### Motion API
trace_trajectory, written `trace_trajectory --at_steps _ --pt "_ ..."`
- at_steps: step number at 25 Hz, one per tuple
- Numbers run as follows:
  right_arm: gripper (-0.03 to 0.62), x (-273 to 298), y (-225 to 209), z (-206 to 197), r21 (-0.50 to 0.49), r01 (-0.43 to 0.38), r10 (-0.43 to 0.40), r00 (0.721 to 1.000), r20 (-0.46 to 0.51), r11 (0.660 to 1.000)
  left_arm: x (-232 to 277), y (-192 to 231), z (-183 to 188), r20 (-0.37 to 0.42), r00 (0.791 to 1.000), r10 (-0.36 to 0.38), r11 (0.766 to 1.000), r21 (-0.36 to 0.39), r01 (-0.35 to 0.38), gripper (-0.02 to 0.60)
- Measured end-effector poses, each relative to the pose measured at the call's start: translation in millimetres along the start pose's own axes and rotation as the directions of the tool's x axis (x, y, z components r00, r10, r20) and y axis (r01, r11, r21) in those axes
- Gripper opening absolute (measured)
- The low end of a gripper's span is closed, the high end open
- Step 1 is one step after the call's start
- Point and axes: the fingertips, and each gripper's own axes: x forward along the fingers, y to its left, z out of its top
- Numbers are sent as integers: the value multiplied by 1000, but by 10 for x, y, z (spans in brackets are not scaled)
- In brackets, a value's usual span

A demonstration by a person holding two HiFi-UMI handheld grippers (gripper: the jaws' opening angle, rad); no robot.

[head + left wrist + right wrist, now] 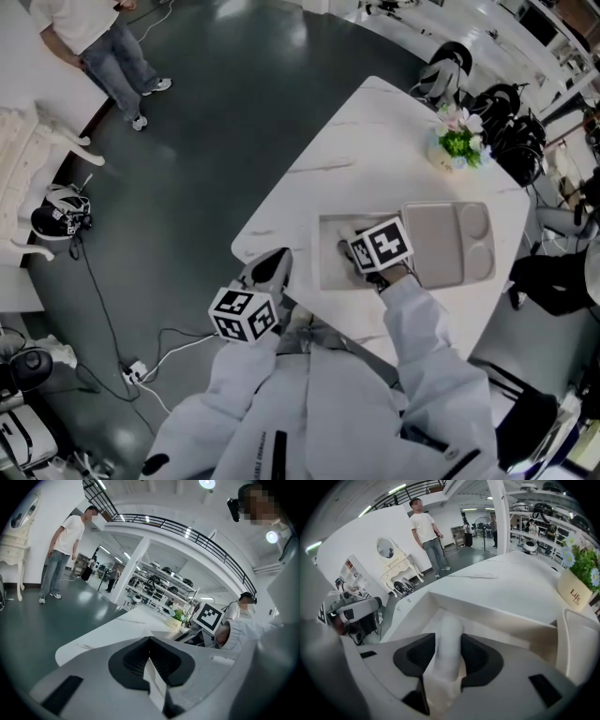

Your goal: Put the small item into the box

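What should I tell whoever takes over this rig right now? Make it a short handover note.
Right hand-held gripper: down inside the open box, jaws on either side of the white roll. Cannot tell whether they press it.
Left hand-held gripper: jaws together, by the table edge, away from the box. A thin pale strip shows at their seam, unidentified.
Grey tray: on the table next to the box.
Done: the roll is inside the box walls.
Left: make sure the roll is released, then lift the right gripper clear.
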Motion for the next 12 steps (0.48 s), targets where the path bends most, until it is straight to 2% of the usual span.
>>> trace_trajectory --at_steps 3,9,12 --pt "196 -21 5 3 17 6 -6 1000 10 1000 -5 -11 43 8 1000 -5 1000 1 5 -2" --pt "196 -222 6 109 52 28 -34 994 107 998 -61 -107 171 36 999 -39 999 21 38 -2" --pt "169 -359 39 176 38 39 -45 984 174 999 -115 -176 233 48 997 -63 998 31 62 -2"
